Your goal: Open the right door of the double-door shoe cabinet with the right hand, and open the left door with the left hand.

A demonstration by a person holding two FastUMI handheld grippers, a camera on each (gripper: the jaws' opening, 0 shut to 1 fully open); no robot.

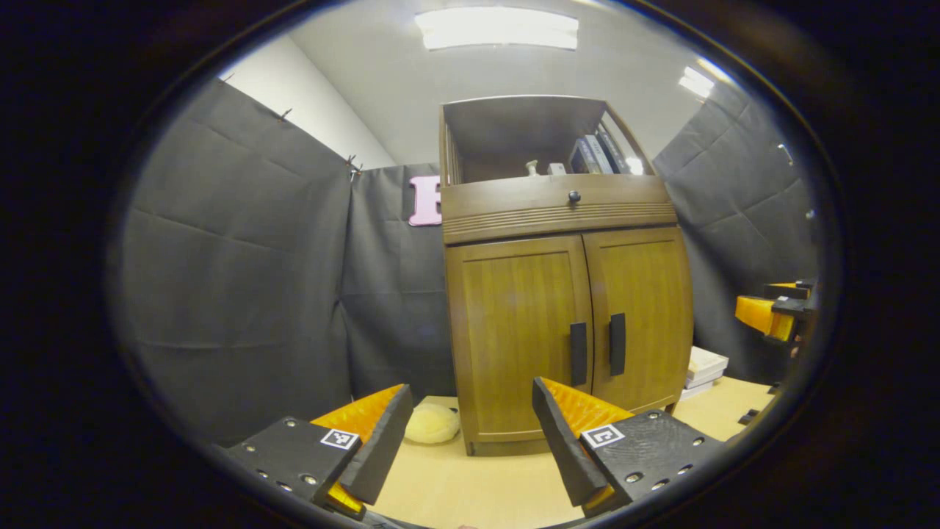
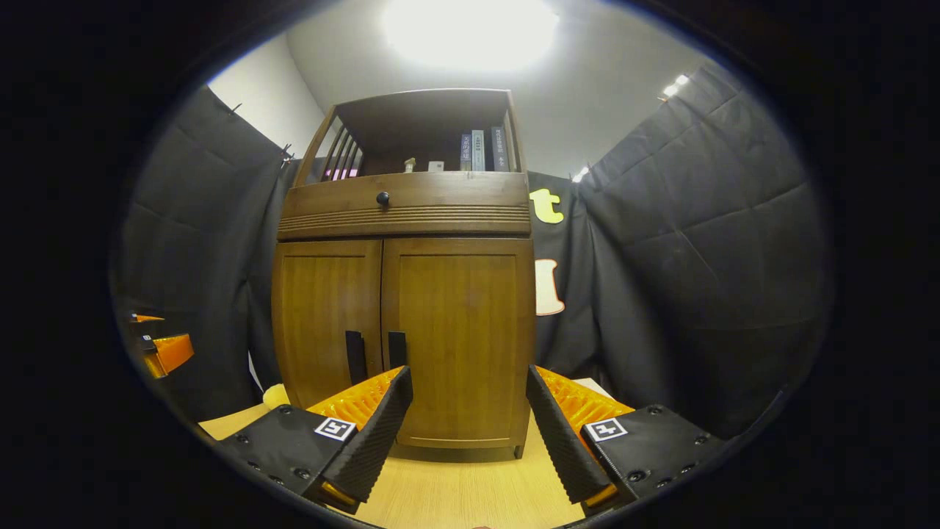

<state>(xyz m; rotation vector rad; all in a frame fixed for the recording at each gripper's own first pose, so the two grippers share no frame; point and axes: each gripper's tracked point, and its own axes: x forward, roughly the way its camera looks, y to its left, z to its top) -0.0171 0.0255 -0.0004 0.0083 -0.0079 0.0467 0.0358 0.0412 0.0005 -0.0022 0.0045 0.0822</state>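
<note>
At the centre of the right gripper view stands the shoe cabinet, both doors shut, its 2 dark vertical handles side by side low at the seam. The right gripper hangs at the bottom of the frame, jaws spread wide, holding nothing, well short of the right door. In the left gripper view the left gripper is likewise gaping and empty, with the left door above it and the right gripper's tip peeking in at the right edge. My read: the right-door step comes first. Best to steer toward the right handle, straddle only that bar and not its close neighbour, the left handle, close firmly, then pull along the door's arc. The count: 2 doors, 2 handles, 1 drawer knob, 3 books on the top shelf, 1 pale round object on the worktop.
</note>
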